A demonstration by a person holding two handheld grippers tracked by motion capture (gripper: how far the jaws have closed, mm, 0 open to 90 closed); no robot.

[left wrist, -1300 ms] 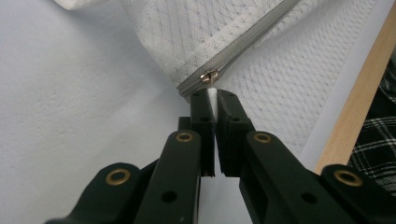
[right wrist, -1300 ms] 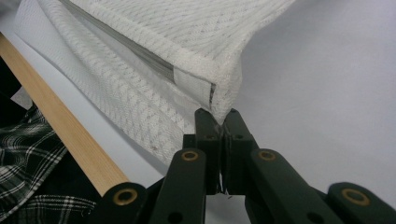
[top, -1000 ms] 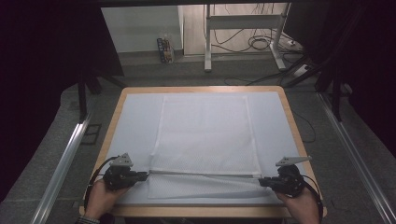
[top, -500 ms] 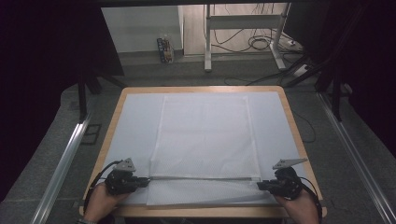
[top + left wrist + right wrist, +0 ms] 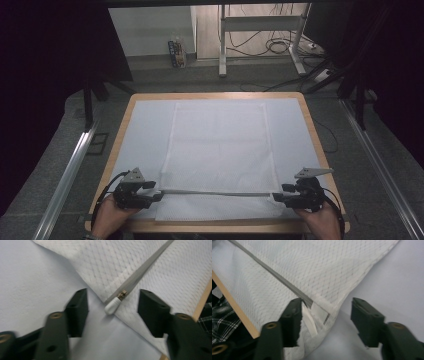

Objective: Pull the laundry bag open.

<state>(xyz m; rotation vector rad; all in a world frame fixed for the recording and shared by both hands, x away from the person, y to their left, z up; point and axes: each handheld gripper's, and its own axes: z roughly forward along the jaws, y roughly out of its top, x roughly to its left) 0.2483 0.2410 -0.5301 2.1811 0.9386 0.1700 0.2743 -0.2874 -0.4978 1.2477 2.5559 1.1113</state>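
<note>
Both your tongs stand released at the near edge of the table [image 5: 125,112]: the left tongs [image 5: 155,187] flank the rod's white cap [image 5: 112,307], the right tongs [image 5: 279,196] straddle the mesh cloth's [image 5: 220,145] corner tag [image 5: 310,320]. That cloth looks light, limp and snag-prone; the thin grey rod [image 5: 215,192] across it looks stiff, so I'd pinch it near the ends. The high view gives you the whole spread; your gripper views give cap, tag and weave.

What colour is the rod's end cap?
White, on the end cap of the grey rod; clearest in the left gripper view.
</note>
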